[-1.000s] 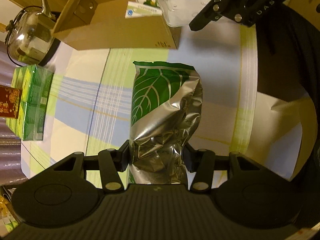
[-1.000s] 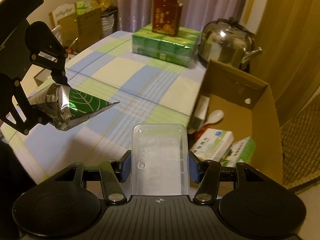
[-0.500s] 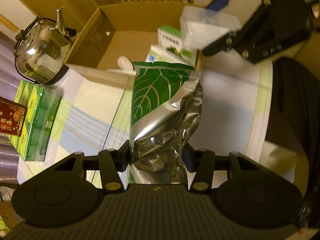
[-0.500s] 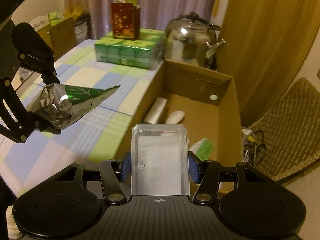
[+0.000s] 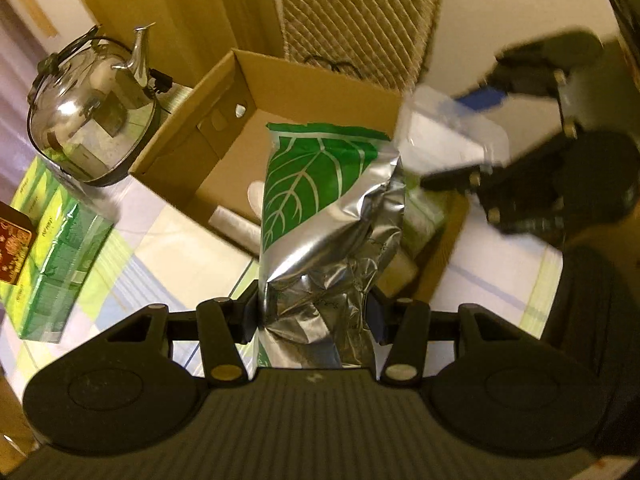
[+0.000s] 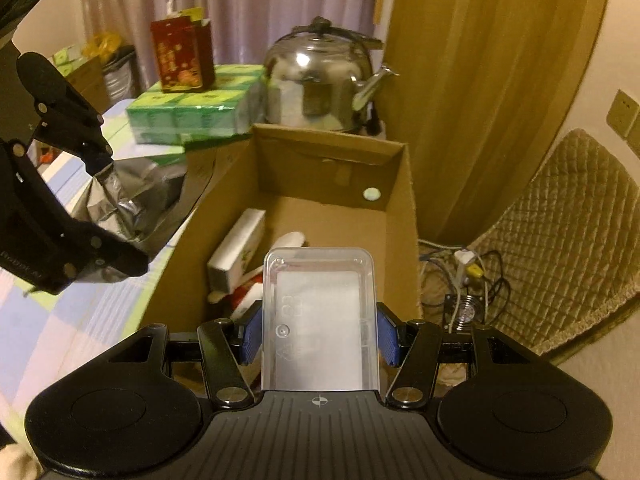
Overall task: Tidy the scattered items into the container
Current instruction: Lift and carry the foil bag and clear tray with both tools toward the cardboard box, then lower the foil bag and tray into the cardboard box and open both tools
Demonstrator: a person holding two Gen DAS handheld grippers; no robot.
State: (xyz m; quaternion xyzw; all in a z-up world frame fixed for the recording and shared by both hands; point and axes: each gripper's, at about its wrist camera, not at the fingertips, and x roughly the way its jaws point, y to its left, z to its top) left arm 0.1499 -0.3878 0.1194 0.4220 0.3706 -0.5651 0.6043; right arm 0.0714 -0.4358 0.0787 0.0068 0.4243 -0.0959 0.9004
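A pale lilac sheer curtain (image 6: 248, 12) hangs behind a mustard-gold drape (image 6: 480, 80). A beige quilted chair cushion (image 6: 560, 240) stands on the right, under warm, dim light.

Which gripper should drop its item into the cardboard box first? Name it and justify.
Right. The right gripper holds the clear plastic tray directly above the cardboard box interior, while the left gripper keeps its foil bag over the box's near wall beside the table.

A crumpled silver foil pouch (image 5: 320, 240) with a green leaf print fills the frame's centre, over an open cardboard box (image 6: 400, 208). A clear plastic tray (image 6: 320, 320) sits at lower centre, above the box.
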